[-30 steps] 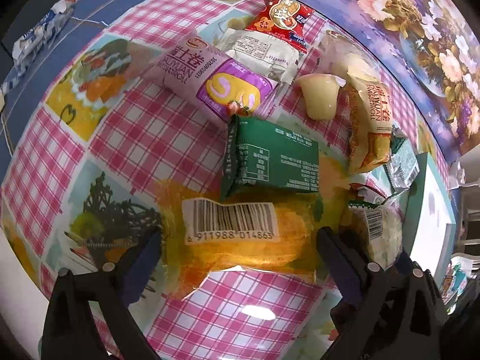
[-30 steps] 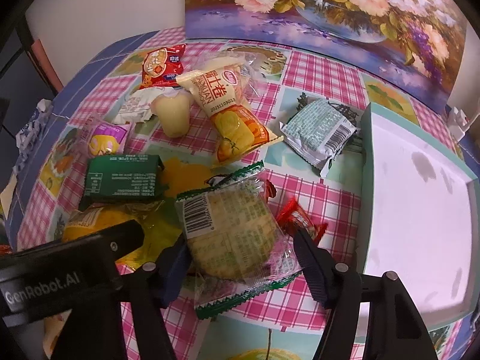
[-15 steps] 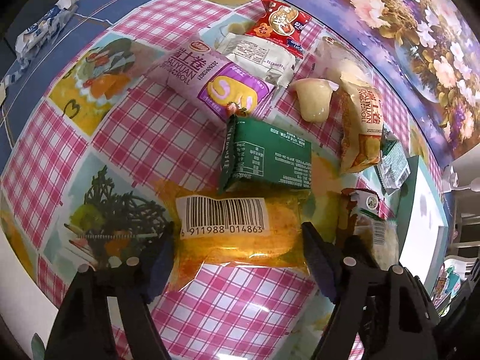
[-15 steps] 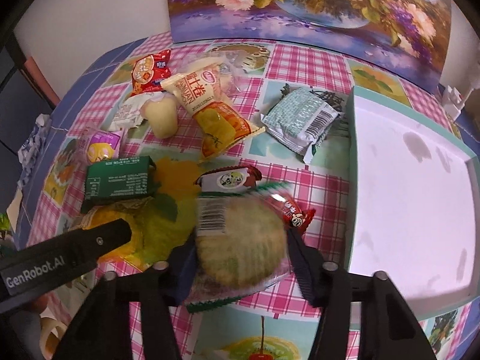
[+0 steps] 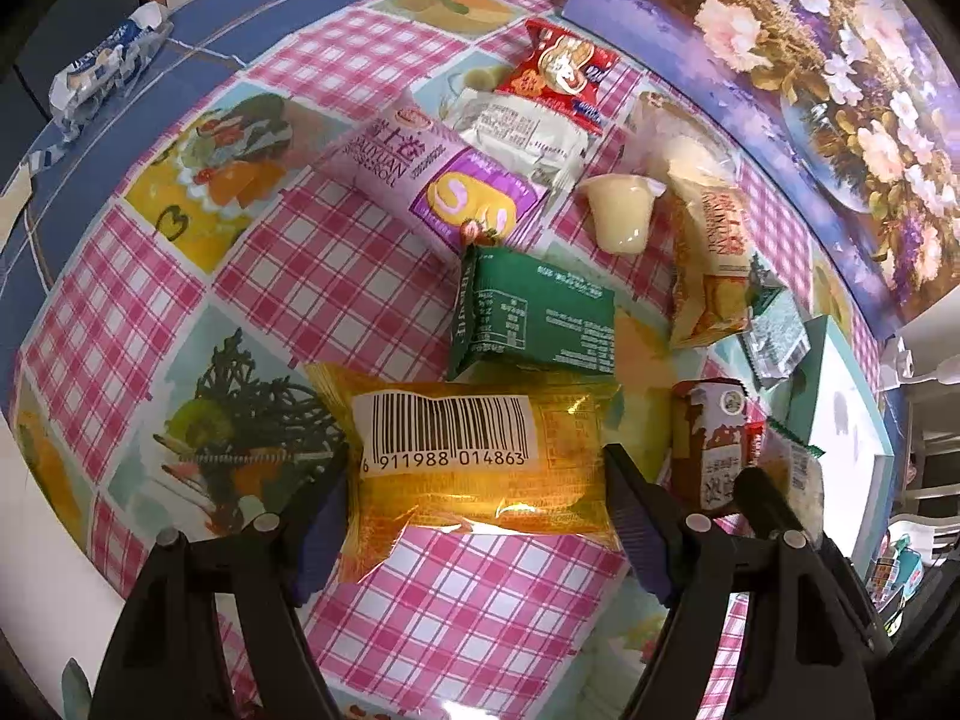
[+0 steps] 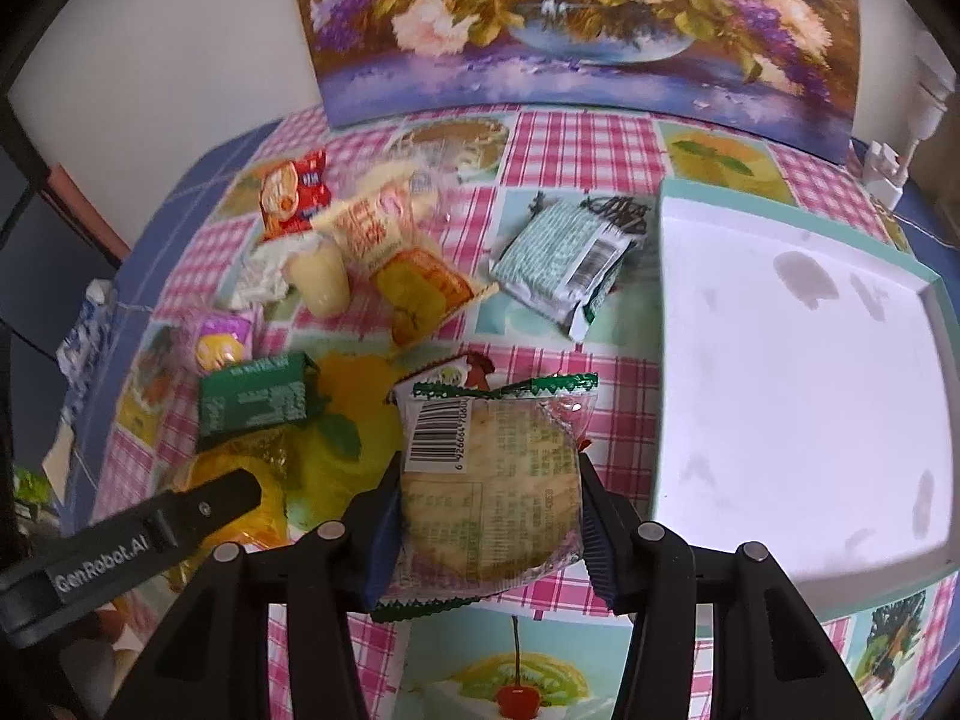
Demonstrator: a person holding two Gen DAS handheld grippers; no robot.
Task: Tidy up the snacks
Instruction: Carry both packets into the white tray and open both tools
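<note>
A: Item one, your left gripper (image 5: 474, 504)?
B: Clamped on the orange snack packet (image 5: 480, 456), barcode side up, one pad against each end. Its jaws have just been closing onto it, and the packet sits lifted slightly off the checked tablecloth (image 5: 288, 276).

A: Your right gripper (image 6: 489, 531)?
B: Gripping the round cracker pack (image 6: 492, 492) with green zigzag edges, pads pressed on both flanks. Those jaws have likewise just been closing on it.

A: Nearest neighbours?
B: Just beyond the orange packet lies a green box (image 5: 534, 318); beside it, a brown-and-red packet (image 5: 711, 444). Behind the cracker pack, a panda-print packet (image 6: 447, 375) peeks out.

A: Farther out?
B: A purple roll cake bag (image 5: 438, 180), a jelly cup (image 5: 621, 216) on its side, a yellow cake bag (image 6: 402, 258), a red packet (image 6: 294, 192) and a pale green striped packet (image 6: 564, 258).

A: The destination?
B: To your right, a white tray (image 6: 798, 360) with a teal rim, nothing in it. A flower painting (image 6: 570, 24) leans against the wall behind.
</note>
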